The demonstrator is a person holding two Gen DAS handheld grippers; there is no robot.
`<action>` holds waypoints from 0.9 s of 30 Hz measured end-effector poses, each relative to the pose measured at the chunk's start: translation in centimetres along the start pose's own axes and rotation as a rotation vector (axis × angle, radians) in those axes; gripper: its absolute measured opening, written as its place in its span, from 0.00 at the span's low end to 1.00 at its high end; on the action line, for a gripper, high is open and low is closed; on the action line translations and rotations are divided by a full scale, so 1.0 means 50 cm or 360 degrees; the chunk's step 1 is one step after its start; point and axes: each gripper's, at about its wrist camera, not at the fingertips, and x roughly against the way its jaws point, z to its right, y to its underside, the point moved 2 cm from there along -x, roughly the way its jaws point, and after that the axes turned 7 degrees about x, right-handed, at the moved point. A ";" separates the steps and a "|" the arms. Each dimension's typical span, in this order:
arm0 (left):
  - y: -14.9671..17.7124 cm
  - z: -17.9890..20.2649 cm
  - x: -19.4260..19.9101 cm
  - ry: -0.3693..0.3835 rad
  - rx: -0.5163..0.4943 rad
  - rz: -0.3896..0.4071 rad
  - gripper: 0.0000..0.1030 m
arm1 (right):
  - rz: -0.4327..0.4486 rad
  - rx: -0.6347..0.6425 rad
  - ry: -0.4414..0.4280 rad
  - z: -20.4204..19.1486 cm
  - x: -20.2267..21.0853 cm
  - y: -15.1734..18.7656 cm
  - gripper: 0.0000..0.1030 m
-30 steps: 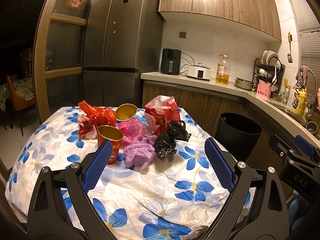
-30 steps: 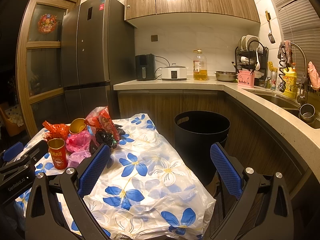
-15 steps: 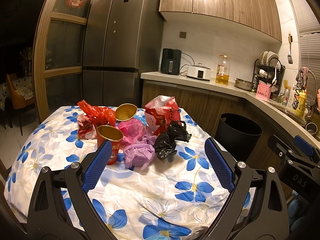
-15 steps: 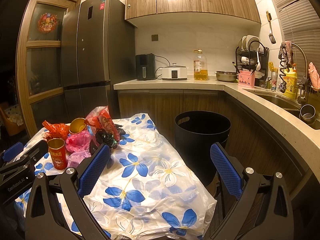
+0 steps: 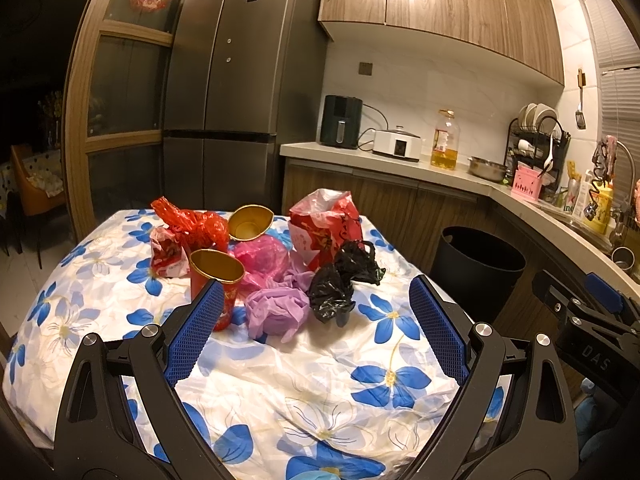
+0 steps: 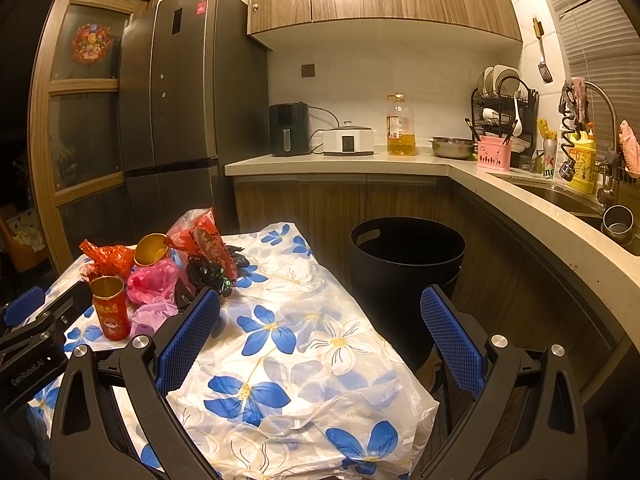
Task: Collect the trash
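Observation:
A heap of trash lies mid-table on a flowered cloth: a red paper cup, a purple crumpled bag, a black bag, a pink bag, a tipped gold-lined cup, red wrappers and a red-white bag. My left gripper is open and empty, hovering just short of the heap. My right gripper is open and empty over the table's right part. A black trash bin stands on the floor right of the table.
A counter with an air fryer, cooker, oil bottle, bowl and dish rack runs behind and to the right. A fridge stands behind the table. The right gripper shows in the left wrist view.

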 end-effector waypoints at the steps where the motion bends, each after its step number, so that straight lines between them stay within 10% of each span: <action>1: 0.001 0.001 -0.003 0.0003 0.0004 0.0004 0.89 | -0.0001 -0.0002 0.0001 0.001 -0.003 0.001 0.95; 27: 0.096 -0.129 -0.244 -0.0110 0.0101 -0.0144 0.58 | -0.0022 -0.0027 -0.0263 -0.060 -0.187 0.039 0.95</action>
